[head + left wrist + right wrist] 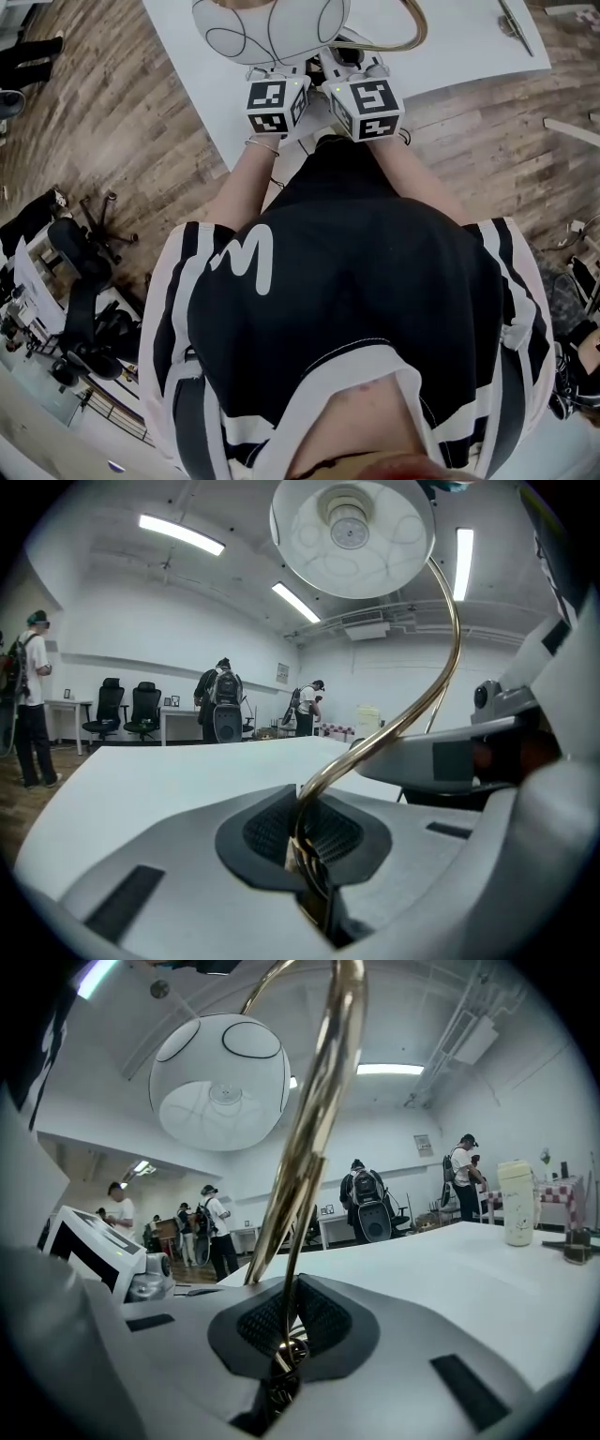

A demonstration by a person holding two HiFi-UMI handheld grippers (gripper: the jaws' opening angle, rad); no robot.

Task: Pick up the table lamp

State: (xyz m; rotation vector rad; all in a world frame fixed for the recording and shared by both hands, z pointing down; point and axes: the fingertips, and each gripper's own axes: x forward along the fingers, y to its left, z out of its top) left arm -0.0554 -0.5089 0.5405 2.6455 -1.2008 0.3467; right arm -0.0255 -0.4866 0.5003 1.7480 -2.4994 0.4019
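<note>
Wood-plank floor [112, 112] under white counter [469, 37]. Open office behind w/ desks, chairs, ppl w/ backpacks, strip lights. Tall white tumbler [514, 1202] stands upright on counter at far right, capped, contents not visible. Forearms reach fwd side by side at counter edge, both grippers near level, tipped slightly down. Left gripper [314, 855]: fingers [169, 855] clamped on table lamp [272, 23] at its brass stem [412, 705]. Right gripper [286, 1335]: fingers clamped on same stem, just beside. White shade sits above and beyond both.

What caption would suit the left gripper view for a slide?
Left gripper clamped on the curved brass stem of the white-shaded table lamp.
</note>
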